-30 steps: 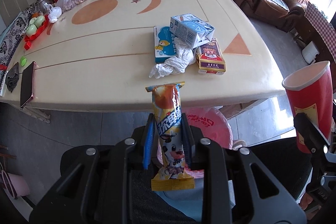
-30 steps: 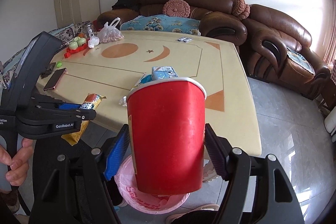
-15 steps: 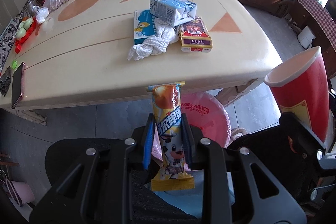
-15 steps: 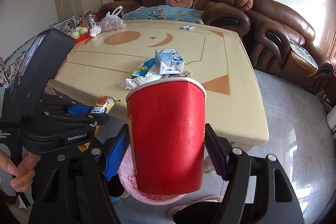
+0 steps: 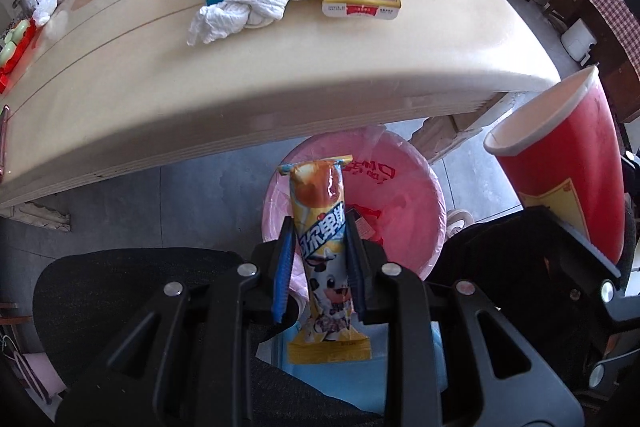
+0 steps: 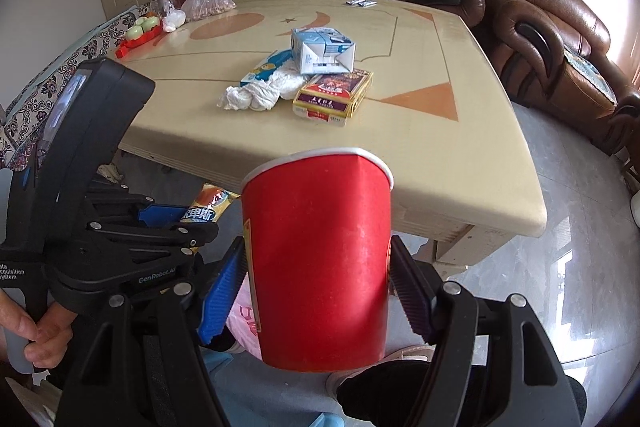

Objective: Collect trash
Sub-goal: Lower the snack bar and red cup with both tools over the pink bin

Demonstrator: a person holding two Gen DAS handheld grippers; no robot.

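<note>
left tongs (image 5: pixel 320 263) pinch an ice cream wrapper (image 5: pixel 322 247) above the pink-lined bin (image 5: pixel 416 195), mostly hidden in the right view; right tongs (image 6: pixel 318 283) clamp a red paper cup (image 6: pixel 318 259).

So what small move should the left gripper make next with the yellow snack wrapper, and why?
Probably open the left gripper and let the yellow snack wrapper drop. The wrapper is clamped between the fingers, and the round pink-lined trash bin lies directly beyond it, just under the cream table edge.

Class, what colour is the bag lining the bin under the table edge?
Pink, with red printed lettering: the bin liner shows best in the left wrist view, beneath the held wrapper.
</note>
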